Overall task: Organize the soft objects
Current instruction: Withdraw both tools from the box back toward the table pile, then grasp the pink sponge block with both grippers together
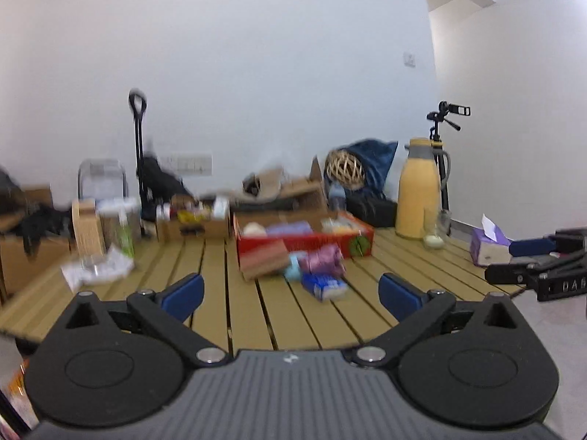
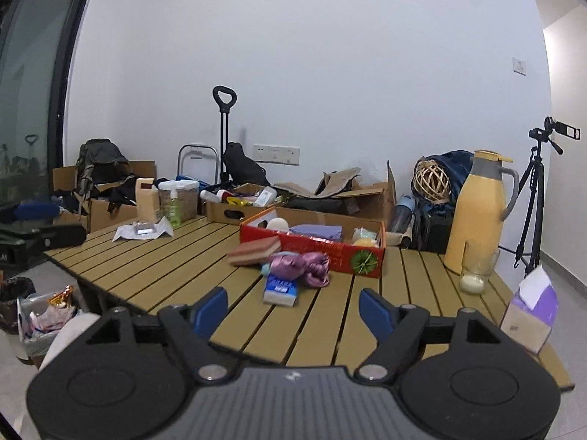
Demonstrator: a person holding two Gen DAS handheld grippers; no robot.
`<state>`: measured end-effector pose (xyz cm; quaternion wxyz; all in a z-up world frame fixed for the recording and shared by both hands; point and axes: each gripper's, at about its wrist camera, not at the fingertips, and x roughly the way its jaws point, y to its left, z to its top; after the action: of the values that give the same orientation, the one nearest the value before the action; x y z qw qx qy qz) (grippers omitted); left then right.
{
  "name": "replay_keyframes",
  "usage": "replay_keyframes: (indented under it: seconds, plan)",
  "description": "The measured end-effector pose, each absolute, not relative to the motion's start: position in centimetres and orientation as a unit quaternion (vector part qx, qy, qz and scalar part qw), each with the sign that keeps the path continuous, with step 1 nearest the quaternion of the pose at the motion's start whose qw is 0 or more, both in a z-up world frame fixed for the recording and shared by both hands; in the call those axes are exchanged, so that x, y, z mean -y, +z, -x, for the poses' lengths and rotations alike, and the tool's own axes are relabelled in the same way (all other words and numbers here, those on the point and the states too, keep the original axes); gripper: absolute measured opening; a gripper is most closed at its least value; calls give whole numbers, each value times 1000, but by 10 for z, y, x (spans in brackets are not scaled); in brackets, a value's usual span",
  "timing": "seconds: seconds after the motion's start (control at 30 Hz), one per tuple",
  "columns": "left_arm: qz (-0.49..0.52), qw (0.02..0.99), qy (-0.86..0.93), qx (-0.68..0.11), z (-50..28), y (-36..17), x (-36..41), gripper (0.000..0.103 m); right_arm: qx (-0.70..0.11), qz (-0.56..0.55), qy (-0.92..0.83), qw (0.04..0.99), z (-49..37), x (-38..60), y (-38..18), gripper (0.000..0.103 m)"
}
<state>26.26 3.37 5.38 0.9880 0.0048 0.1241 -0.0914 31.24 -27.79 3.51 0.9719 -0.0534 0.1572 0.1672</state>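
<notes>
Only right view shows waste bin, both grippers' fingers spread, empty

Your left wrist camera looks forward along its blue fingers from the near edge of the slatted counter, facing the far white wall. Your right wrist camera sits at the same edge further right, angled slightly leftward across the counter. Both stand well back from the red box, which both views share, along with the yellow jug and the tripod.
</notes>
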Motion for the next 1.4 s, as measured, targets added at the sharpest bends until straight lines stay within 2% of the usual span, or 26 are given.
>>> replay_keyframes:
  seconds: [0.13, 0.27, 0.43, 0.6, 0.8, 0.83, 0.9, 0.97, 1.13, 1.2, 1.23, 1.27, 1.4]
  plan:
    - [-4, 988, -74, -133, -274, 46, -42, 103, -169, 35, 162, 972, -309, 280, 21, 79]
    - [39, 985, -75, -152, -312, 36, -54, 103, -125, -5, 125, 984, -328, 283, 11, 92]
    - [112, 973, -60, -192, -389, 17, -74, 103, -117, -54, 110, 985, -385, 279, 3, 92]
    - [100, 972, -56, -203, -472, 10, -83, 103, -133, -29, 126, 983, -463, 246, 9, 91]
    - [102, 958, -103, -246, -574, -1, -91, 103, -175, -49, 143, 973, -567, 200, 4, 91]
    - [103, 955, -116, -254, -593, -6, -92, 102, -178, -47, 153, 971, -582, 192, 2, 90]
    - [117, 946, -133, -273, -622, -16, -97, 94, -194, -55, 174, 964, -615, 182, -3, 81]
    - [138, 934, -149, -294, -650, -28, -103, 86, -223, -56, 185, 955, -651, 169, -12, 61]
    - [196, 910, -168, -325, -684, -52, -115, 67, -266, -67, 199, 941, -702, 140, -35, 59]
    - [224, 896, -190, -332, -688, -59, -118, 55, -285, -76, 213, 932, -711, 133, -43, 58]
    - [243, 887, -205, -334, -690, -63, -120, 52, -292, -83, 221, 927, -713, 131, -47, 52]
    - [250, 884, -207, -336, -690, -65, -121, 51, -299, -86, 227, 923, -715, 130, -51, 38]
    - [254, 885, -197, -336, -685, -59, -124, 46, -292, -69, 220, 928, -711, 123, -54, 35]
